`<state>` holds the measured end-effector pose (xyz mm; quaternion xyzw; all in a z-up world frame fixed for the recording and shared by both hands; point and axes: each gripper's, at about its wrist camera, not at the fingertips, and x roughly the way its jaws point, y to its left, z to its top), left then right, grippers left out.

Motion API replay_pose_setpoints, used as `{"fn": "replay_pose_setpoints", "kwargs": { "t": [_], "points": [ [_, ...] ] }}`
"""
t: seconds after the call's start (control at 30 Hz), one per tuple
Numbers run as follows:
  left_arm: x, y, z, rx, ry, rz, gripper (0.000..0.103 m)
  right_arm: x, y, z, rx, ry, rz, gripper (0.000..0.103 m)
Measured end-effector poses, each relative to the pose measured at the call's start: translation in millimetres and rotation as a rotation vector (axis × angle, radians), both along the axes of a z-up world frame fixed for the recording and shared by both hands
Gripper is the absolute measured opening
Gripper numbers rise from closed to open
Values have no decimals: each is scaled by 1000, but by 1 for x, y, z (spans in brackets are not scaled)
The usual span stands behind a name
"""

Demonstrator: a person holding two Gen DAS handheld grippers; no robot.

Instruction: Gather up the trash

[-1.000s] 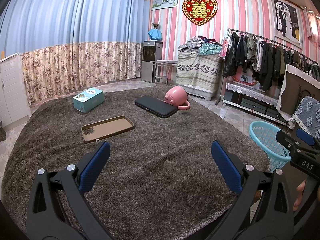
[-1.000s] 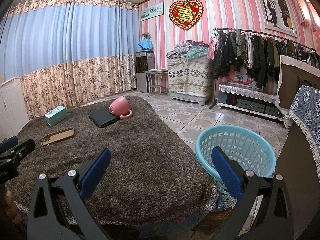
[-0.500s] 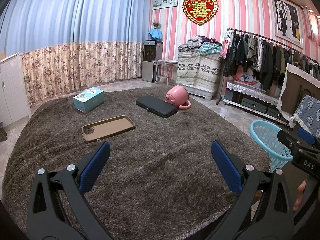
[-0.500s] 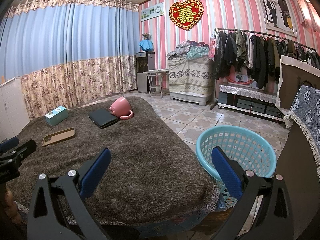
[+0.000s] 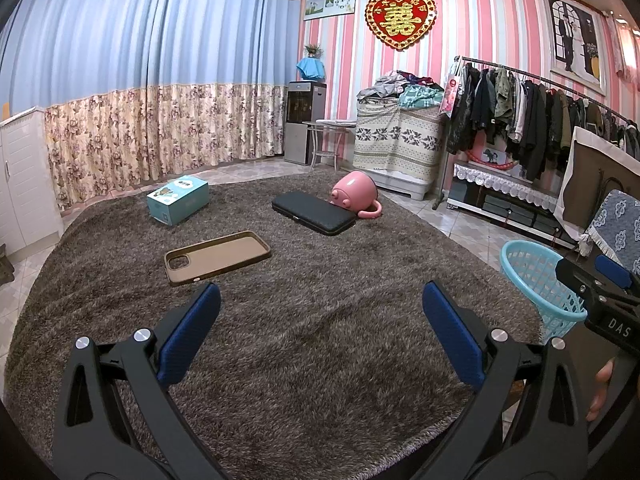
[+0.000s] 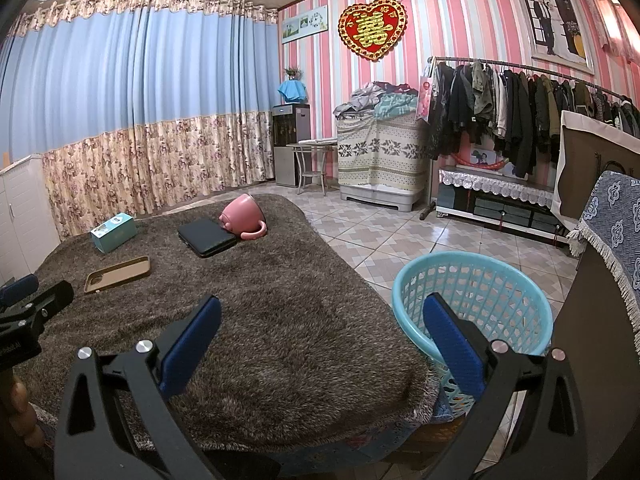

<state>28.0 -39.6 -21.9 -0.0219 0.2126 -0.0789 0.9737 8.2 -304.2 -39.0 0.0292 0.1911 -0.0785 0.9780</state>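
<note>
Left wrist view: left gripper jaws wide, empty; right gripper likewise.
Flat brown rubbery phone case lies just ahead-left of left jaws; likely light, flexible; pinch across a long rim.

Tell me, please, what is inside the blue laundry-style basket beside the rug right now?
The blue basket looks empty where its mesh interior shows; the right gripper finger hides part of it.

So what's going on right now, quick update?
Left gripper and right gripper open, holding nothing. Phone case, box, black case, pink mug on rug. Basket beside it. Path clear.
</note>
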Motion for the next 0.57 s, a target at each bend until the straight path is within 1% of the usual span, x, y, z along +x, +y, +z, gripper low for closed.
{"fn": "replay_pose_setpoints", "kwargs": {
  "t": [0.57],
  "points": [
    [-2, 5, -1, 12, -9, 2, 98, 0, 0, -1, 1, -1, 0, 99]
  ]
}}
